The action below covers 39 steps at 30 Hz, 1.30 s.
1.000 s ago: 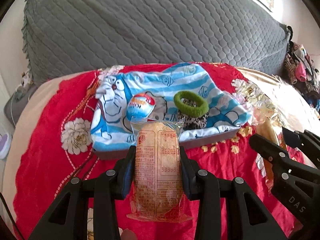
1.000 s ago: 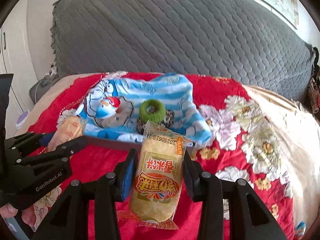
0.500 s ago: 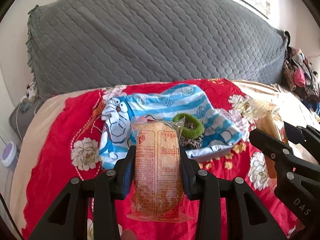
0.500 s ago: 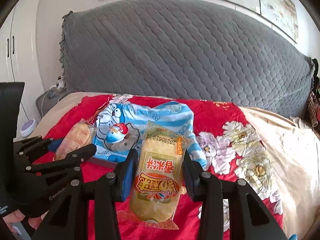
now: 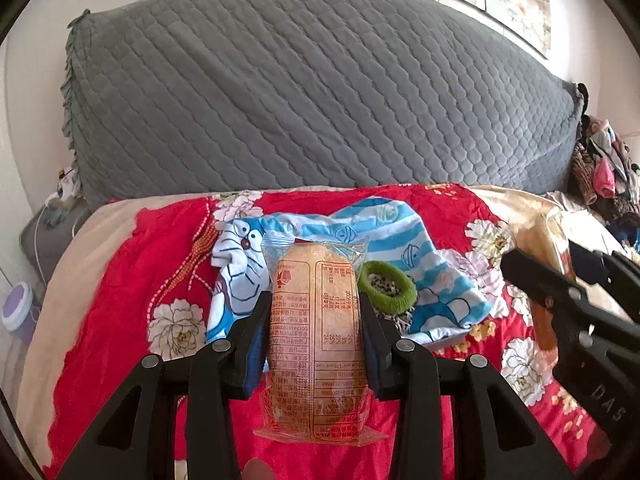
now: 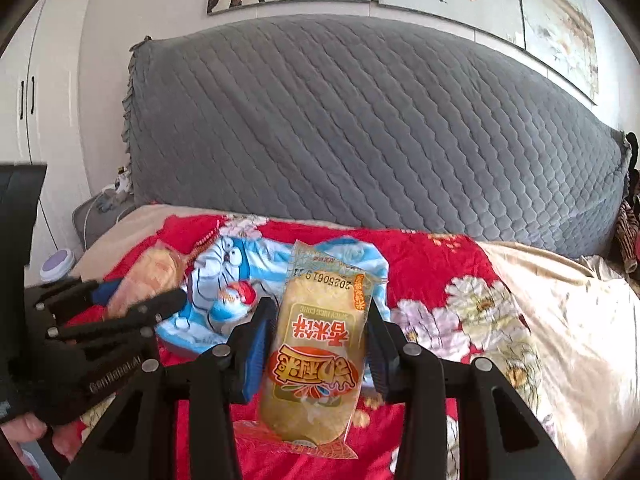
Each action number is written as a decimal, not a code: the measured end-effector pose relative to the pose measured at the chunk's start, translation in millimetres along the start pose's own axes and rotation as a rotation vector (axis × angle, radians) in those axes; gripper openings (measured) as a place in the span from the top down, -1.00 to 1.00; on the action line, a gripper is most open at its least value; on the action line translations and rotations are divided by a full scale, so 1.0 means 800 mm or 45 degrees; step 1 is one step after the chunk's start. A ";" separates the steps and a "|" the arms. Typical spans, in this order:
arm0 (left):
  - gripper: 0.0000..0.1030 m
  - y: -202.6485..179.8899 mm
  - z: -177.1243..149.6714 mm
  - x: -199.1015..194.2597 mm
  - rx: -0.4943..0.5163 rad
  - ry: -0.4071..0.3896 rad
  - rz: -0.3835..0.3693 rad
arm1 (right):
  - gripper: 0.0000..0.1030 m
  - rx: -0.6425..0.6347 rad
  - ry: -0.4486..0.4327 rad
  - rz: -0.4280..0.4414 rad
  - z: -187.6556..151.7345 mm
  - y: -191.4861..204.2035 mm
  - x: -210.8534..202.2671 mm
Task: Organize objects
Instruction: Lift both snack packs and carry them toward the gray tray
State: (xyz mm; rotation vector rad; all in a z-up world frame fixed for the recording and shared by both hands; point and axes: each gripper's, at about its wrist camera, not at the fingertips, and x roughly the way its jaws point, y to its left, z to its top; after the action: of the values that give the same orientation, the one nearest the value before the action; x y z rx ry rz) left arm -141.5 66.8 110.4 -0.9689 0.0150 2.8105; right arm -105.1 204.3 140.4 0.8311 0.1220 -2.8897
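Note:
My left gripper (image 5: 316, 312) is shut on an orange rice-cake packet (image 5: 316, 344), printed back up, above the red floral bedspread (image 5: 120, 300). My right gripper (image 6: 320, 320) is shut on a yellow rice-cake packet (image 6: 320, 360), front label up. Beyond them a tray (image 5: 444, 344) draped with a blue striped cartoon cloth (image 5: 392, 236) holds a green hair tie (image 5: 386, 289) over a leopard-print one, and a blue-and-red egg-shaped toy (image 6: 236, 300). The right gripper shows at the right of the left wrist view (image 5: 568, 288); the left gripper shows at the left of the right wrist view (image 6: 132, 300).
A grey quilted headboard (image 5: 320, 100) rises behind the bed. A beige sheet (image 6: 580, 320) covers the bed's right side. A pile of clothes (image 5: 604, 172) lies at the far right. A purple-lidded jar (image 5: 16, 312) stands off the bed's left edge, near white cupboards (image 6: 24, 100).
Both grippers have risen and pulled back from the tray with their packets still held. The tray now looks smaller and lower, and more of the headboard and wall shows.

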 end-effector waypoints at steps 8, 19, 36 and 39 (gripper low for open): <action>0.20 0.001 0.011 0.016 0.008 -0.014 0.005 | 0.17 -0.021 -0.088 0.006 0.021 0.000 0.012; 0.20 0.004 0.017 0.053 -0.011 0.006 0.026 | 0.17 -0.043 -0.122 -0.008 0.028 -0.005 0.042; 0.20 0.010 0.015 0.127 -0.001 0.042 0.043 | 0.17 -0.035 -0.113 -0.010 0.007 -0.010 0.122; 0.20 0.008 0.015 0.141 0.001 0.045 0.040 | 0.17 -0.033 -0.105 -0.010 0.003 -0.010 0.136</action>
State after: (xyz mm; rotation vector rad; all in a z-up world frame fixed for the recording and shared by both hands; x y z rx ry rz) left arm -237.3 78.9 50.6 -1.0264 0.0358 2.8211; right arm -199.4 200.7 84.8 0.7074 0.1538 -2.9179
